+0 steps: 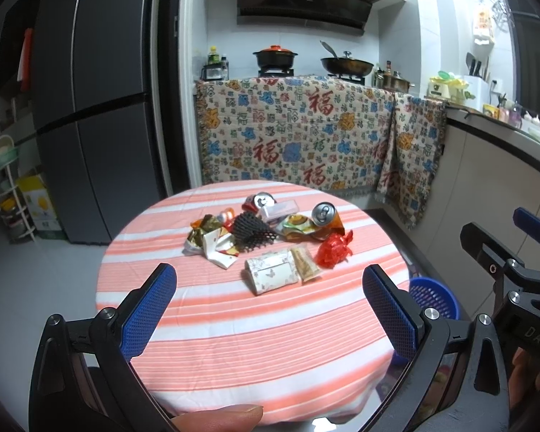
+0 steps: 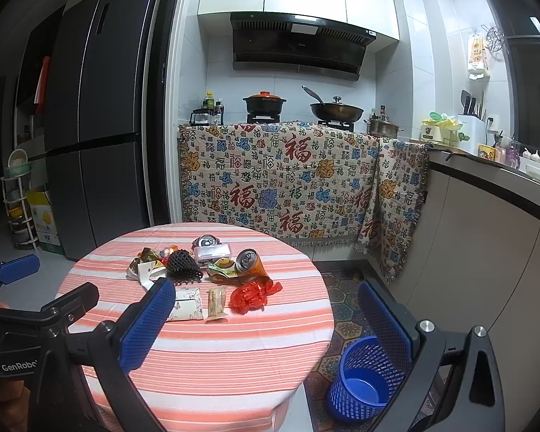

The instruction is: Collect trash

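Observation:
Trash lies in a pile on the round table with the orange-striped cloth [image 1: 234, 352] [image 2: 216, 360]: a red crumpled wrapper [image 1: 333, 251] [image 2: 252, 297], a white tissue pack [image 1: 271, 274] [image 2: 188, 304], a snack wrapper [image 1: 306, 263] [image 2: 216, 304], a black foam net [image 1: 250, 232] [image 2: 181, 264], two crushed cans [image 1: 324, 214] [image 2: 246, 261] and torn packets [image 1: 212, 241]. A blue mesh bin [image 2: 367, 378] [image 1: 433, 300] stands on the floor right of the table. My left gripper [image 1: 270, 306] is open and empty over the table's near side. My right gripper [image 2: 266, 318] is open and empty, right of it.
A grey fridge [image 2: 97, 126] stands back left beside a rack [image 2: 18, 208]. A counter draped with a patterned cloth [image 2: 288, 180] holds a stove with a pot [image 2: 264, 102] and a pan [image 2: 336, 109]. A counter [image 2: 486, 216] runs along the right.

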{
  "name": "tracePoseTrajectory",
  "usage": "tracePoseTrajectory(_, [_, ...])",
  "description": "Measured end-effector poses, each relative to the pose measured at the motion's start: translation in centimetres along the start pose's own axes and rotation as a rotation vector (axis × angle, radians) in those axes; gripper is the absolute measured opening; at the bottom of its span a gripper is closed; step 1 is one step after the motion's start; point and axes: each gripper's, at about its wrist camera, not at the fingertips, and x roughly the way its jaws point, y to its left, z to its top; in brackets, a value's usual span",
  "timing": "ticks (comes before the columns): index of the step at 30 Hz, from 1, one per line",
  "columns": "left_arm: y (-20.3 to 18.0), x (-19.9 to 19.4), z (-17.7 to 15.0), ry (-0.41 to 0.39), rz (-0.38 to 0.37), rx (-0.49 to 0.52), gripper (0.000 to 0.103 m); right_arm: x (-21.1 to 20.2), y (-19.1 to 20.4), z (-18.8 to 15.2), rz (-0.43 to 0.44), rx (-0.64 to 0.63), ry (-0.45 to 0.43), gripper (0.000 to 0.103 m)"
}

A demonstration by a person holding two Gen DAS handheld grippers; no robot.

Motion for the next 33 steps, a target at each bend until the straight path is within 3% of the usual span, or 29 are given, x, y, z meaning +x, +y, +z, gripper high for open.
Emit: tracePoseTrajectory(33, [0.24,0.68,-0.23,0.004,-0.002,-0.004,0.103,0.19,0.25,-0.33,0.0,0.001,0.006,0.103])
